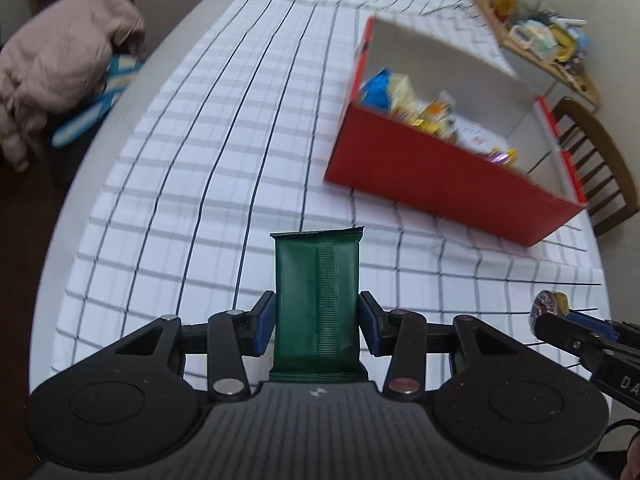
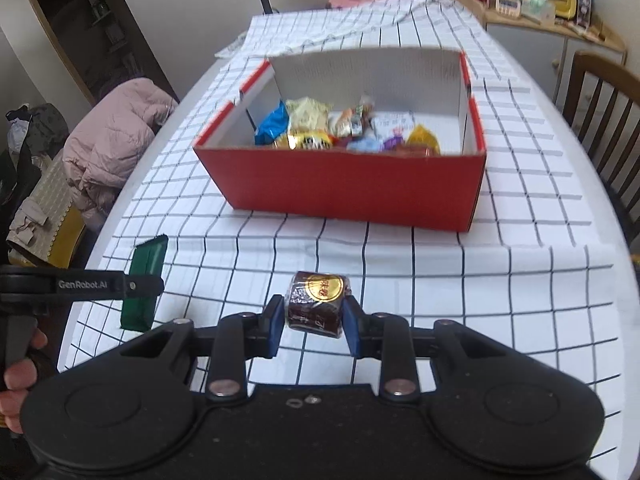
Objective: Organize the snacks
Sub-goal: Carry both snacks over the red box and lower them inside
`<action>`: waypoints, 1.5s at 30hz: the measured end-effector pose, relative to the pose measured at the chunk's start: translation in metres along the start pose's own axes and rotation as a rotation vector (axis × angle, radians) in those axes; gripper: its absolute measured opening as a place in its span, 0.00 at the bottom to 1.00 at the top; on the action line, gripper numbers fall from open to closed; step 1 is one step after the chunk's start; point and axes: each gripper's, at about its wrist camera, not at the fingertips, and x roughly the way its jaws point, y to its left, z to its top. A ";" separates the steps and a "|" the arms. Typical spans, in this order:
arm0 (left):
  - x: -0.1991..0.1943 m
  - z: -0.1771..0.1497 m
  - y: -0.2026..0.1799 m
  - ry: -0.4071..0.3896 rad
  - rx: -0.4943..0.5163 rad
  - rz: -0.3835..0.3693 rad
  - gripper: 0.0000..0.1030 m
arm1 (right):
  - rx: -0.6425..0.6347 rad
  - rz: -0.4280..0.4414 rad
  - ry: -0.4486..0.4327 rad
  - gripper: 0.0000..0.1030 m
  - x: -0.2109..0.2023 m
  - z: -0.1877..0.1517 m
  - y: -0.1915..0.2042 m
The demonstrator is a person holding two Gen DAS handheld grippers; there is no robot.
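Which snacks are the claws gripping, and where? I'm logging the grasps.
Left claw pinches the green wrapped bar across its long edges, near its lower half. Right claw squeezes the round brown snack by its sides.

Matt card, woven cloth and shiny wrappers on a smooth pale worktop.

The white black-checked tablecloth looks like thin cloth, creased at its folds; the red cardboard box has a matt red outside and plain white card inside, filled with glossy foil and plastic snack packets. The dark green bar wrapper is matt film with a ribbed seam, while the round dark-brown wrapped cake is glossy plastic with a gold label. Both grippers are matt black plastic with blue rubbery fingers and dull metal pins. The pink quilted jacket looks soft and padded; the slatted chair is dark varnished wood.
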 end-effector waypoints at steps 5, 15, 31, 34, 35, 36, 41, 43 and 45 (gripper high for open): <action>-0.026 0.015 -0.015 -0.066 0.069 -0.021 0.42 | -0.019 -0.019 -0.060 0.29 -0.019 0.010 0.005; -0.052 0.059 -0.052 -0.149 0.177 -0.033 0.42 | -0.048 -0.063 -0.157 0.29 -0.034 0.048 0.003; -0.006 0.144 -0.092 -0.151 0.202 -0.043 0.42 | -0.096 -0.104 -0.157 0.29 0.015 0.121 -0.023; 0.013 0.156 -0.098 -0.129 0.199 -0.029 0.42 | -0.103 -0.107 -0.131 0.29 0.034 0.129 -0.030; 0.020 0.159 -0.099 -0.119 0.199 -0.022 0.42 | -0.105 -0.105 -0.120 0.29 0.040 0.132 -0.033; 0.027 0.161 -0.101 -0.111 0.202 -0.016 0.42 | -0.104 -0.103 -0.108 0.29 0.047 0.135 -0.036; 0.056 0.172 -0.113 -0.076 0.224 0.010 0.42 | -0.106 -0.107 -0.055 0.29 0.079 0.142 -0.045; 0.067 0.175 -0.117 -0.063 0.230 0.018 0.42 | -0.113 -0.108 -0.038 0.29 0.090 0.143 -0.046; 0.077 0.177 -0.122 -0.052 0.239 0.032 0.42 | -0.118 -0.108 -0.025 0.29 0.099 0.143 -0.048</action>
